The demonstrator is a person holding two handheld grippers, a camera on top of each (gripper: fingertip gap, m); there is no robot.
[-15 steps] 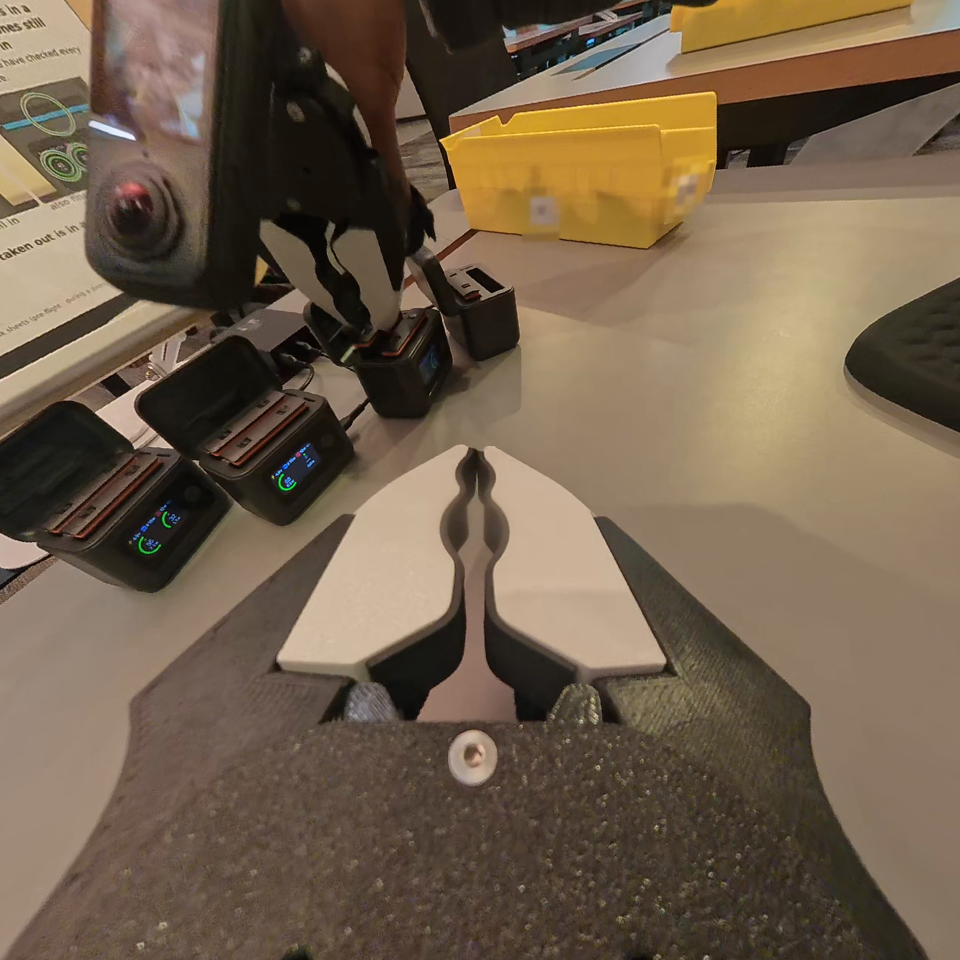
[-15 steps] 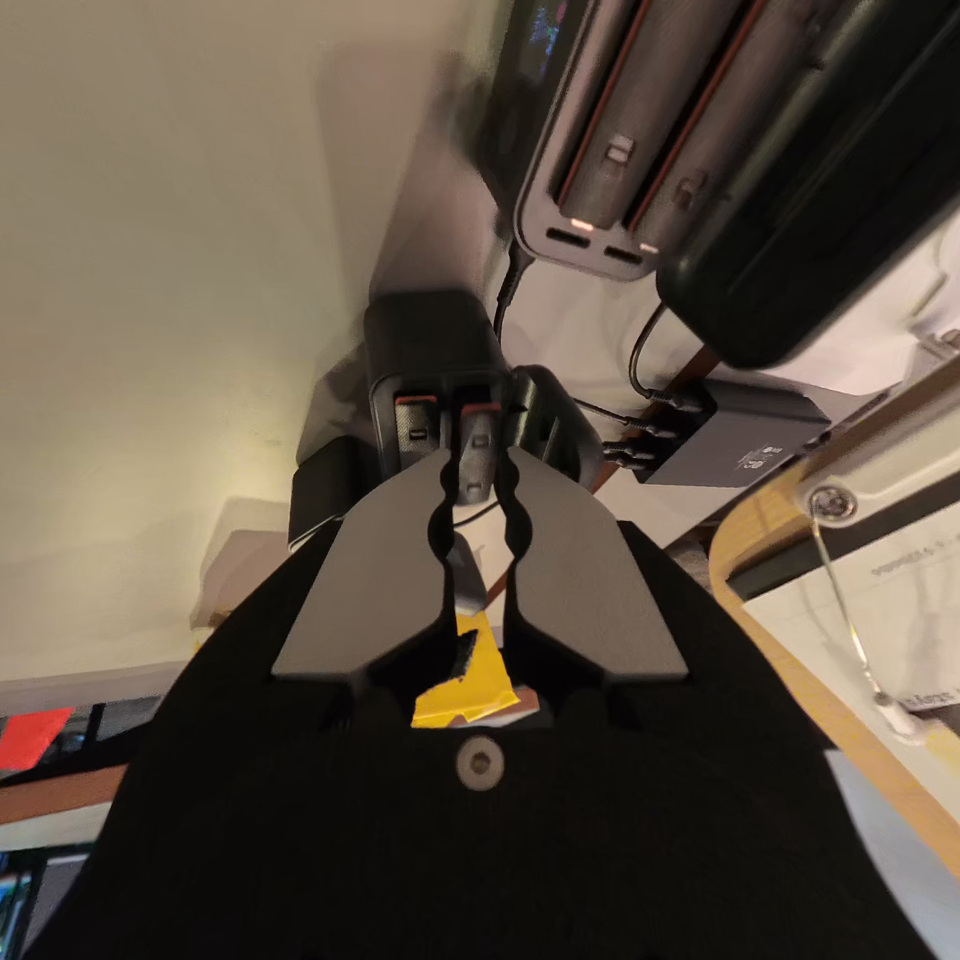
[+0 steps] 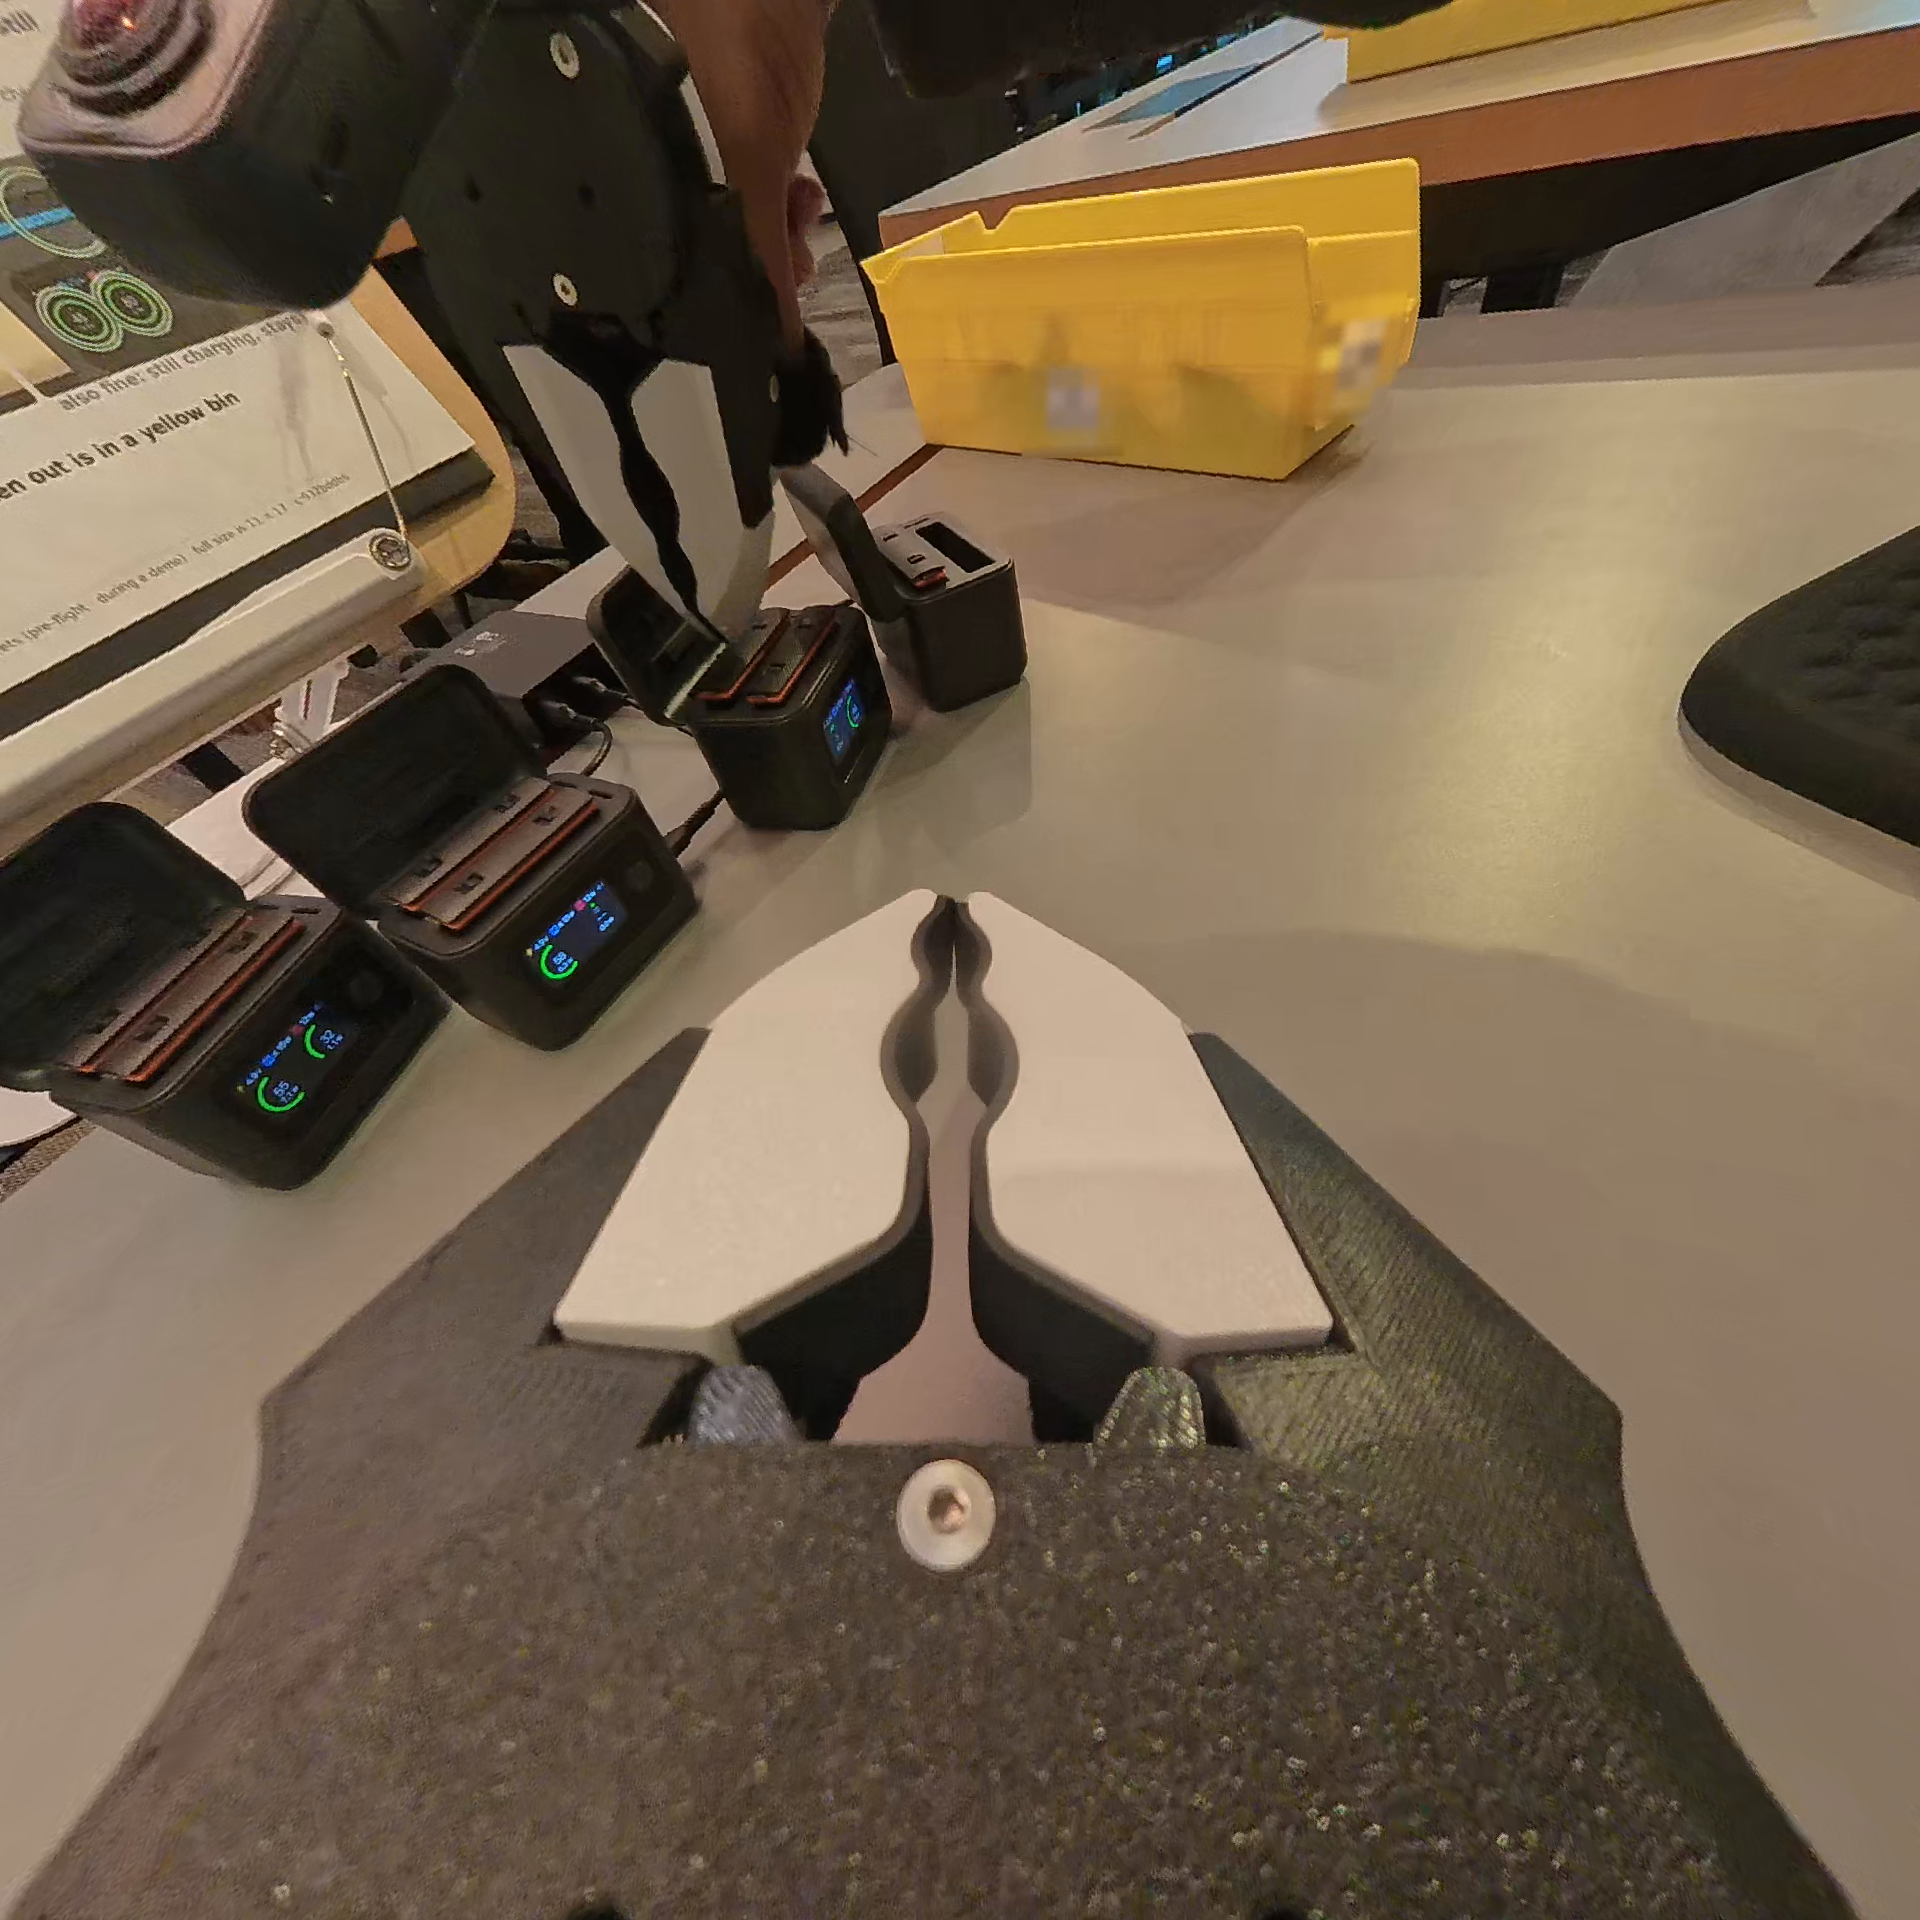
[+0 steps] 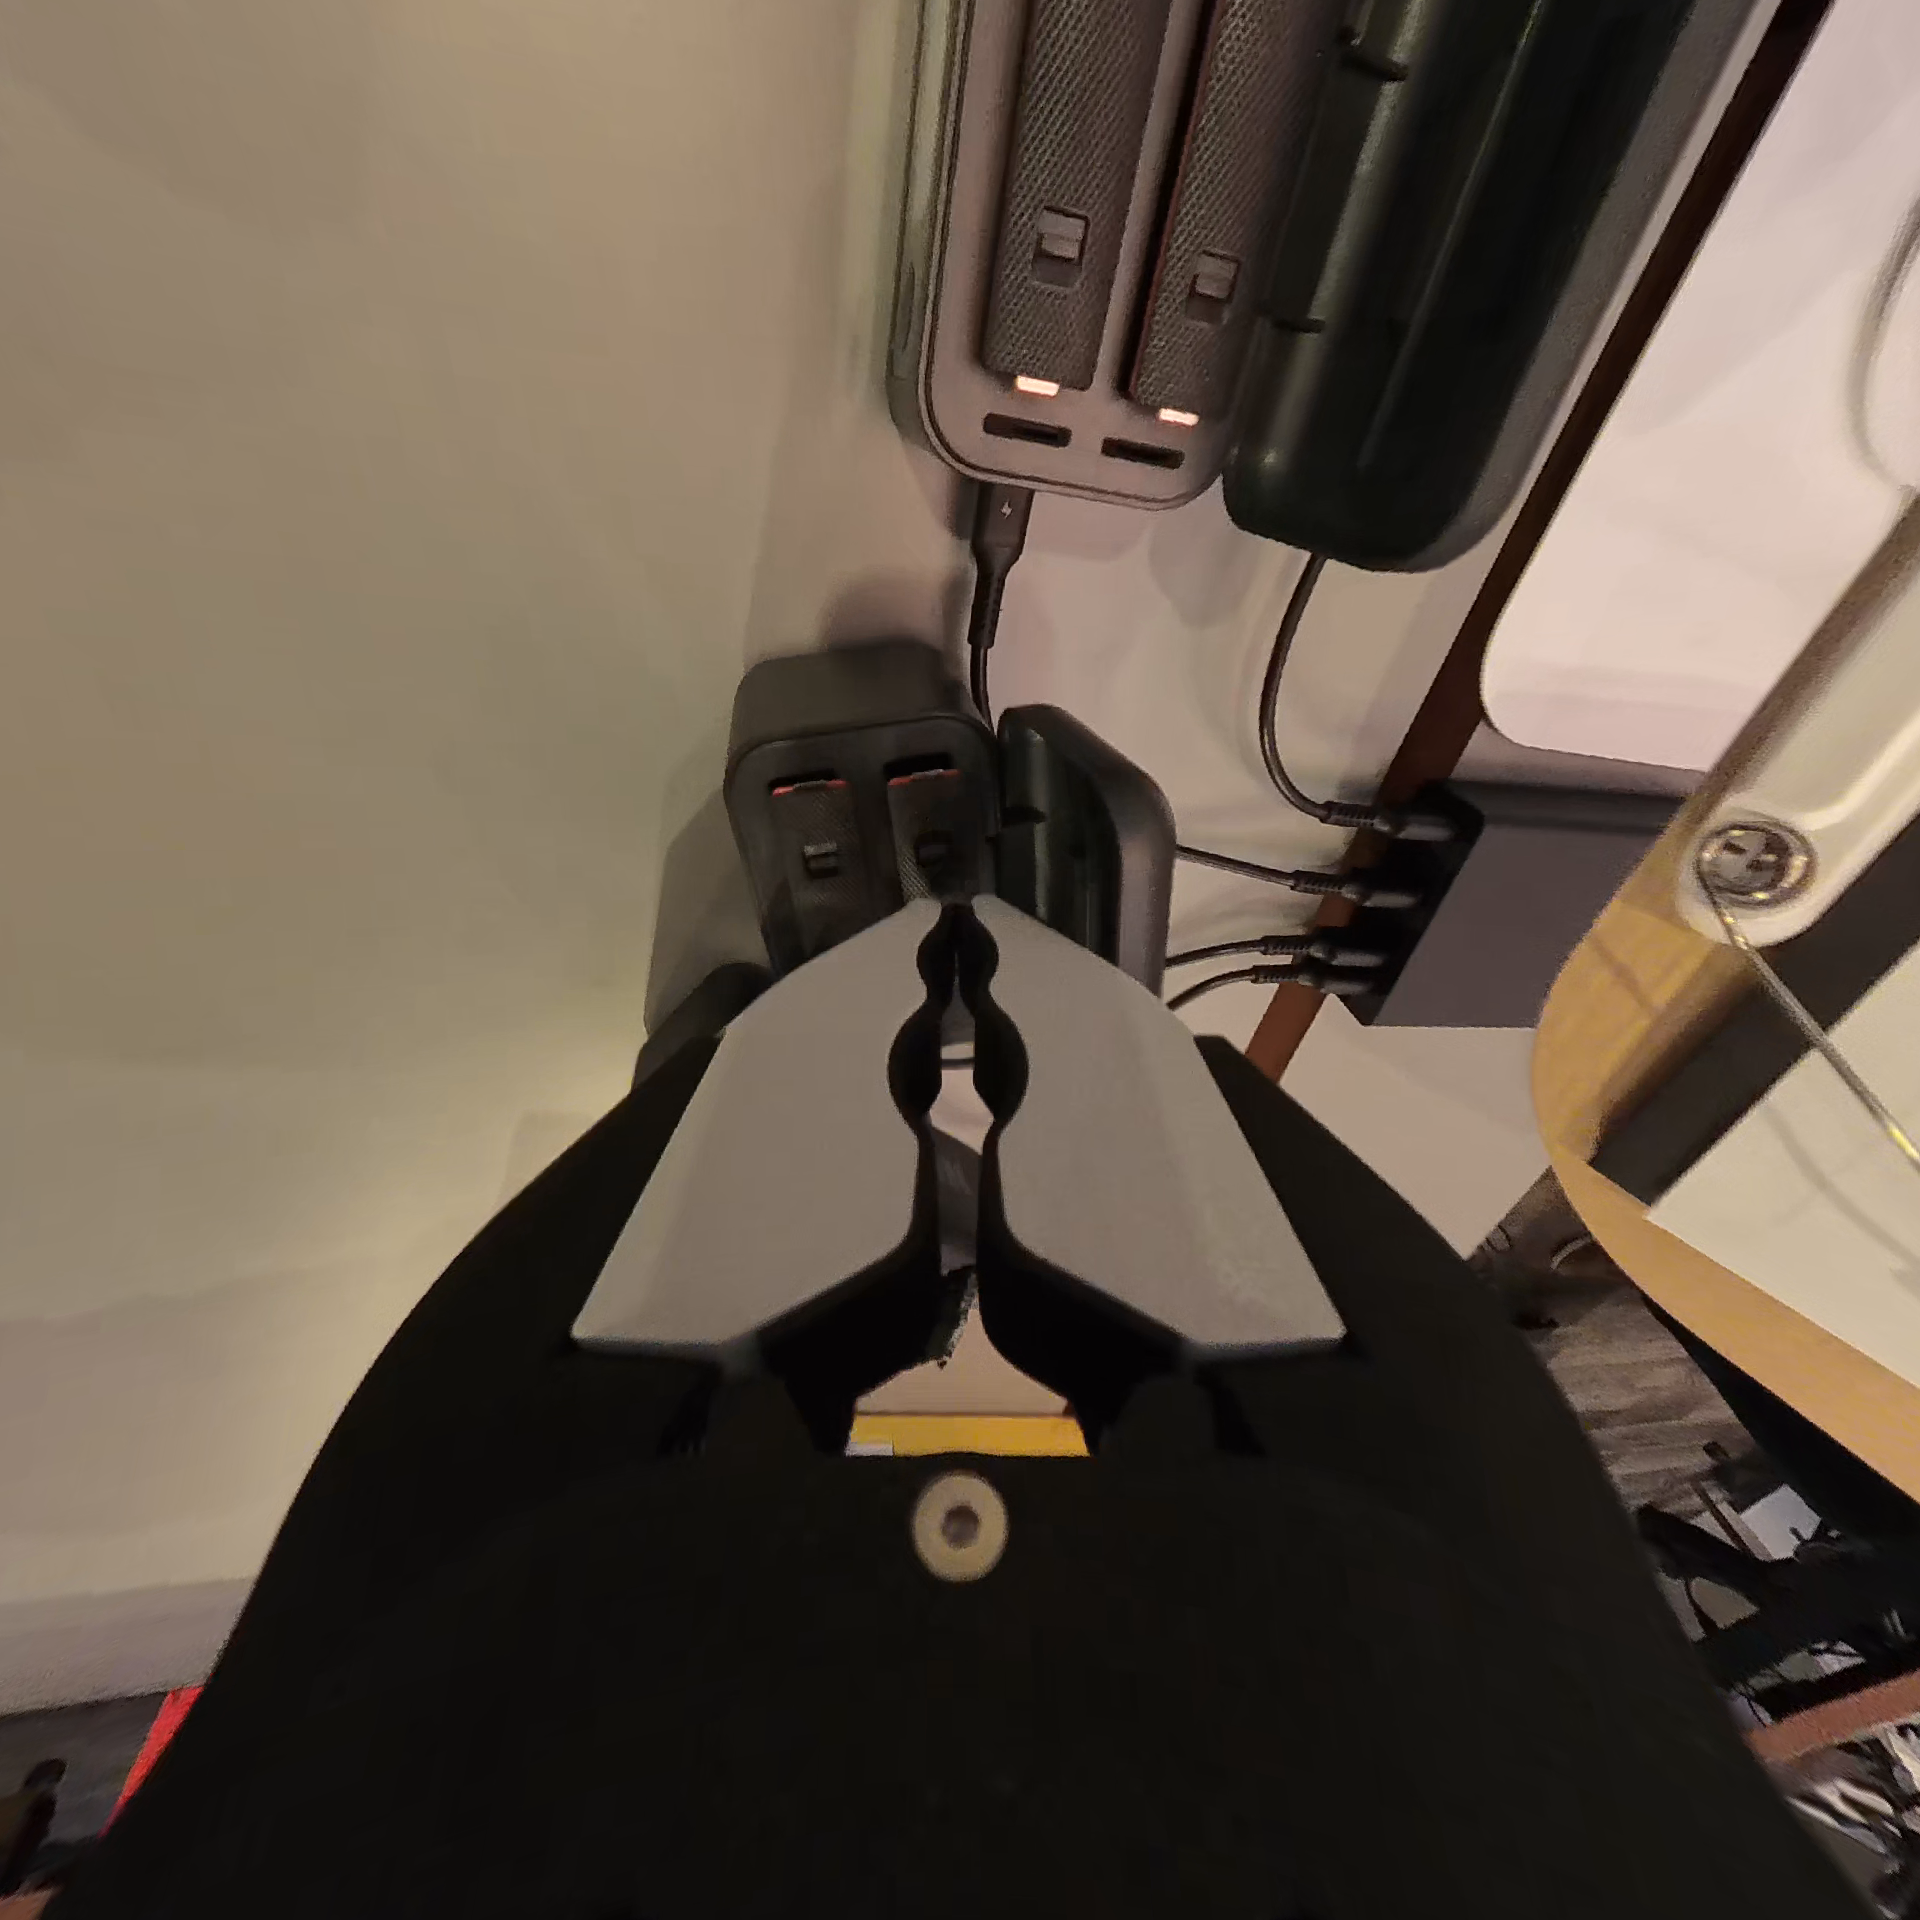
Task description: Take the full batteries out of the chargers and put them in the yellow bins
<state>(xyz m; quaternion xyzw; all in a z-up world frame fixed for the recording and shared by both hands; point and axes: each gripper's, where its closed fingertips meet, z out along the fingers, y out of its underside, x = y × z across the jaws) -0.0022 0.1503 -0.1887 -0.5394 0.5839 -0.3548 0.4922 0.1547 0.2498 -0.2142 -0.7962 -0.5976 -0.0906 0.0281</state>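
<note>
Several black chargers with open lids stand in a row on the grey table (image 3: 1351, 935). The yellow bin (image 3: 1143, 322) sits behind them. My left gripper (image 3: 951, 904) is shut and empty, low over the table in front of the chargers. My right gripper (image 4: 954, 910) points down onto the third charger (image 3: 800, 727). Its jaws are shut, with the tips on the end of the right-hand battery (image 4: 928, 821) in that charger (image 4: 831, 727). I cannot tell whether they pinch it. A second battery (image 4: 816, 842) sits in the slot beside it.
Two nearer chargers (image 3: 520, 914) (image 3: 218, 1070) hold batteries and show green rings. A fourth charger (image 3: 961, 613) stands near the bin. A cable hub (image 4: 1455, 914), a sign board (image 3: 208, 488) and a black mat (image 3: 1818, 707) lie around. Left tips to right tips: about 20 cm.
My right gripper's jaws have closed from a small gap around the battery's end to shut. That gripper has also tilted and shifted a little. My left gripper has not moved.
</note>
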